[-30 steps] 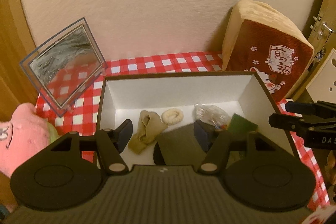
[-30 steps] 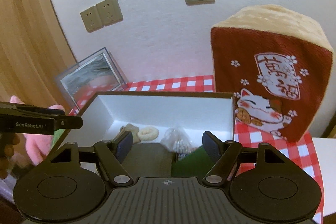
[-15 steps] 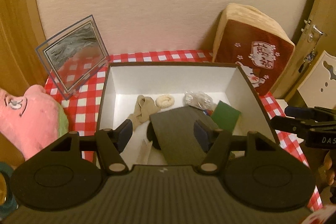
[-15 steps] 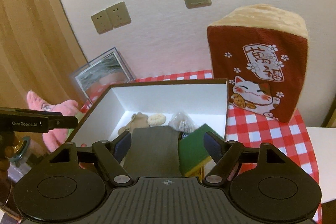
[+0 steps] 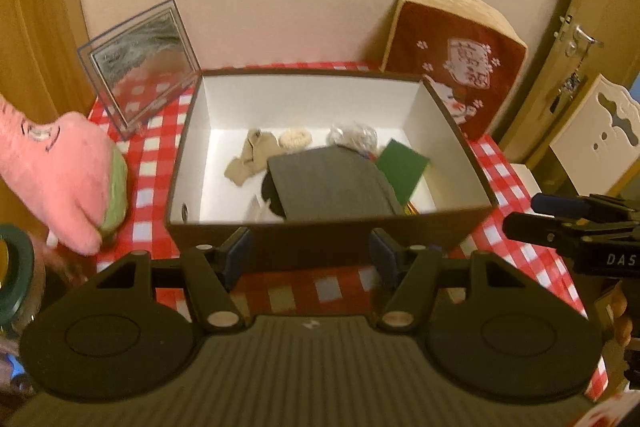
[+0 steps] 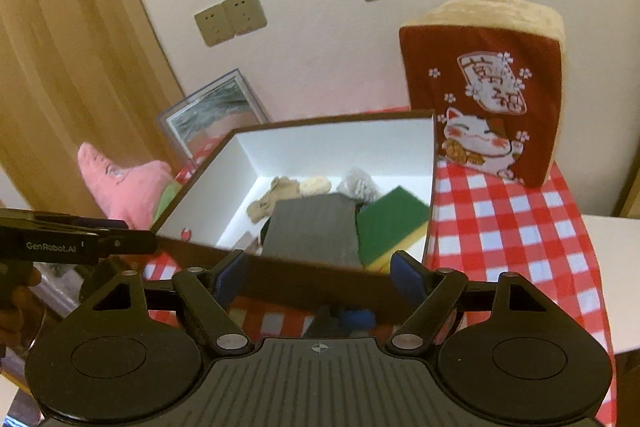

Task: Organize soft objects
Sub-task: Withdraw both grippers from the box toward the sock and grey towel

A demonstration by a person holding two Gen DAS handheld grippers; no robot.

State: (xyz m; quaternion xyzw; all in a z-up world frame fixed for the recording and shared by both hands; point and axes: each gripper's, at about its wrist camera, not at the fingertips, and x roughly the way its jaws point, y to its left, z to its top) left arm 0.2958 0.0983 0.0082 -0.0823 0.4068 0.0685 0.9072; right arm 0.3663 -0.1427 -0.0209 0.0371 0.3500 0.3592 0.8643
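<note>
Left gripper [image 5: 312, 257]: jaws apart, empty, before the box [image 5: 452, 131].
Right gripper [image 6: 318, 273]: jaws apart, empty.
Box contents: beige sock [image 5: 250, 157], scrunchie [image 5: 295, 139], green sponge [image 5: 402, 167].
Outside: pink plush [image 5: 60, 171] beside the box.

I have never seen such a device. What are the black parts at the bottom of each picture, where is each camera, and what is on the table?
A person holds one hand tool in each hand; each has two fingers and a camera looking forward along them. The black parts are those tools. One picture comes from the left gripper, the other from the right gripper. Both are open and hold nothing.

On the checked tablecloth stands an open box holding a beige sock, a cream hair tie, a clear bag, a grey cloth and a green sponge. Outside are a pink plush toy, a clear frame and a red cushion.
</note>
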